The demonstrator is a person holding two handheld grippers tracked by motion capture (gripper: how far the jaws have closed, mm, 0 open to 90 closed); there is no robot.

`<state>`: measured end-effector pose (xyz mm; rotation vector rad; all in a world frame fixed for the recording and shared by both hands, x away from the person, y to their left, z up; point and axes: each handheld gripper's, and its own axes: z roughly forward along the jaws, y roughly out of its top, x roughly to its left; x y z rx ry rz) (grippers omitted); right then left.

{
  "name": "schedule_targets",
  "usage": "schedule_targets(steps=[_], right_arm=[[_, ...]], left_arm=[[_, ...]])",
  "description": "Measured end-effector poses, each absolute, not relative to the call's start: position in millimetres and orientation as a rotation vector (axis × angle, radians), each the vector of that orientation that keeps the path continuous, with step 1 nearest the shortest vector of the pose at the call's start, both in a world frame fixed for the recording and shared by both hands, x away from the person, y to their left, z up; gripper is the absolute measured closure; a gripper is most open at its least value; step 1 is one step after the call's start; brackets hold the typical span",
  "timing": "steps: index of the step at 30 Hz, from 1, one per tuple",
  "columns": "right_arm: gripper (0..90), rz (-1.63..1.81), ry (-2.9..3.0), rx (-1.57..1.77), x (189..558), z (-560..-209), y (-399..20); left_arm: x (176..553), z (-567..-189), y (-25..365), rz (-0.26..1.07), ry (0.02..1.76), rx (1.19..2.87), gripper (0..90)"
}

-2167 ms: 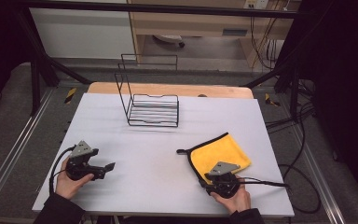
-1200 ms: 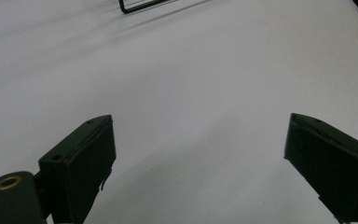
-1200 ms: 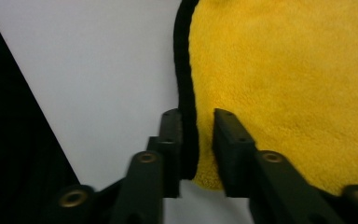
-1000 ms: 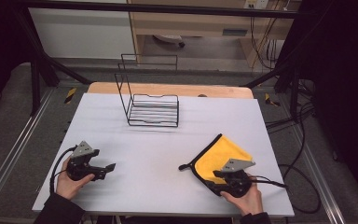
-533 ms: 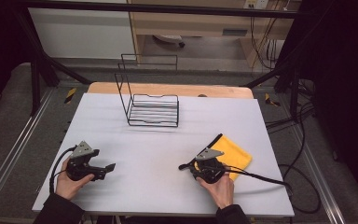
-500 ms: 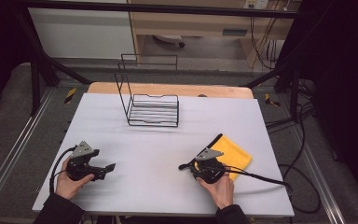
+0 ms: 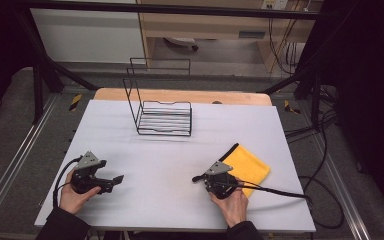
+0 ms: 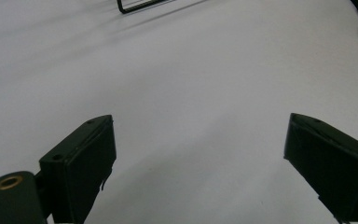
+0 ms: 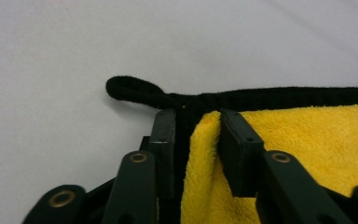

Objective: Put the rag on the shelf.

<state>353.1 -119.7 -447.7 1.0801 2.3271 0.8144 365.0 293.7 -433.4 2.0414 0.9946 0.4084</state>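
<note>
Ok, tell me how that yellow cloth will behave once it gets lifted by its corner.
The yellow cloth will probably droop: a fold already bunches between the right gripper's closing jaws. It looks like light terry, so it should lift easily. The fuzzy pile and black trim likely grip well, so slipping seems unlikely.

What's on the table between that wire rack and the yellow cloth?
Nothing: in the high view, bare white table runs from the wire rack to the yellow cloth.
</note>
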Motion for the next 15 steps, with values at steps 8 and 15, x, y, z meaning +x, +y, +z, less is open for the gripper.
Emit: schedule_targets(steps=[8, 15], right_arm=[[80.2, 0.871, 2.345, 1.142, 358, -444, -128], [81.9, 0.962, 2.346, 1.160, 358, -433, -134]], left_arm=[[365, -433, 293, 0.408, 0.996, 2.041, 8.8], [366, -434, 294, 0.408, 1.000, 2.042, 9.0]])
